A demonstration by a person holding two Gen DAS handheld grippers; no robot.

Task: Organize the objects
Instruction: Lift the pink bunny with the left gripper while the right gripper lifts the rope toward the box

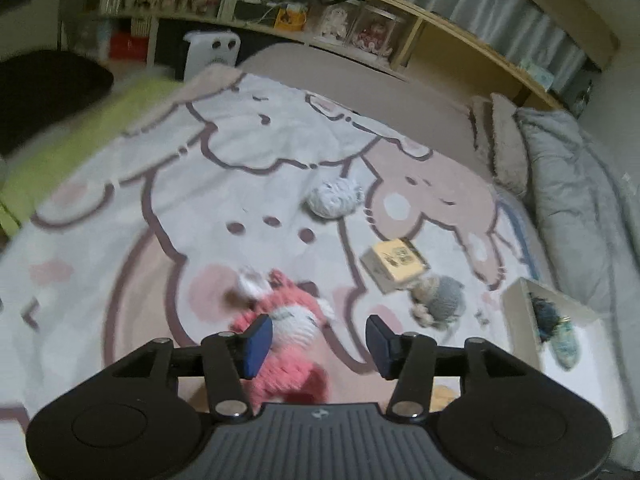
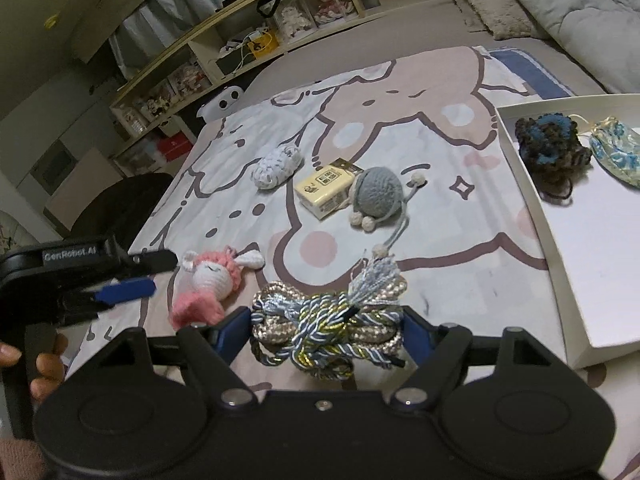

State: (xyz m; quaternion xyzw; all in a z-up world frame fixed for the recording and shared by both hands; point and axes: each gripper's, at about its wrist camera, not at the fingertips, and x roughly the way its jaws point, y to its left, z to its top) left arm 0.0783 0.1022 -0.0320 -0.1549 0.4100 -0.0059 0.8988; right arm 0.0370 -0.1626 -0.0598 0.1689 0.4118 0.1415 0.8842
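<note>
My left gripper (image 1: 319, 343) is open, its blue pads apart just above a pink and white crochet doll (image 1: 294, 318) that lies on the cartoon blanket (image 1: 160, 184); the pads do not press on it. In the right wrist view the doll (image 2: 208, 282) rests on the blanket just right of the left gripper (image 2: 154, 276). My right gripper (image 2: 325, 330) is shut on a bundle of gold, blue and white twisted cords (image 2: 320, 312) with a tassel, held above the blanket. A white tray (image 2: 516, 184) at the right holds a dark blue-brown crochet piece (image 2: 552, 148) and a blue floral pouch (image 2: 616, 156).
A white yarn ball (image 2: 278, 168), a small yellow box (image 2: 328, 192) and a grey knitted ball with pompoms (image 2: 378, 196) lie mid-blanket. Pillows and a grey duvet (image 1: 568, 200) lie beyond the tray; shelves (image 1: 280, 12) line the far wall. A hand (image 2: 44, 364) grips the left gripper's handle.
</note>
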